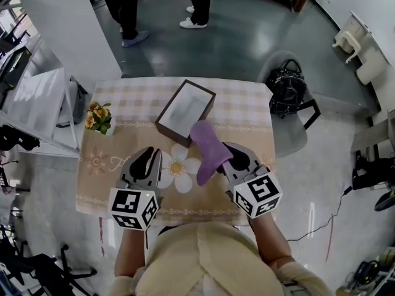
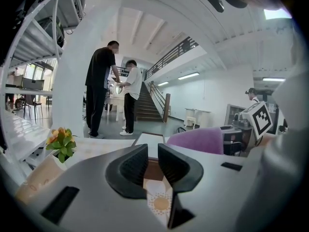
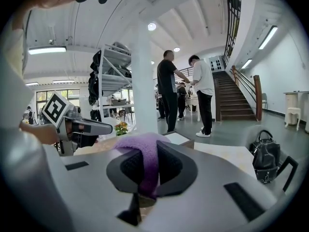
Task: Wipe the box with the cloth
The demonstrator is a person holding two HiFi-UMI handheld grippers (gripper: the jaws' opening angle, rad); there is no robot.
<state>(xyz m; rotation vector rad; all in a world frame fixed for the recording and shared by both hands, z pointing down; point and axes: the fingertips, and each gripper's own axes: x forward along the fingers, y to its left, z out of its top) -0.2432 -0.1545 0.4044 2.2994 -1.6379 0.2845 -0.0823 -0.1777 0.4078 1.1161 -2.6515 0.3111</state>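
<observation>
A shallow dark-framed box [image 1: 184, 110] with a pale inside lies on the far half of the table [image 1: 247, 113], skewed to the table edge. The purple cloth [image 1: 207, 145] hangs just over the box's near right corner, with my right gripper [image 1: 226, 157] shut on it. In the right gripper view the cloth [image 3: 143, 149] bulges out of the closed jaws of the right gripper [image 3: 145, 172], with the box [image 3: 179, 138] behind. My left gripper [image 1: 149, 159] hovers over the flower print near the box. The left gripper [image 2: 152, 157] has a narrow gap with nothing in it.
A small pot of orange flowers [image 1: 99, 117] stands at the table's left edge. A black bag [image 1: 287, 85] sits on a chair past the right corner. Two people [image 1: 129, 11] stand on the floor beyond the table. White shelving [image 1: 37, 100] is at the left.
</observation>
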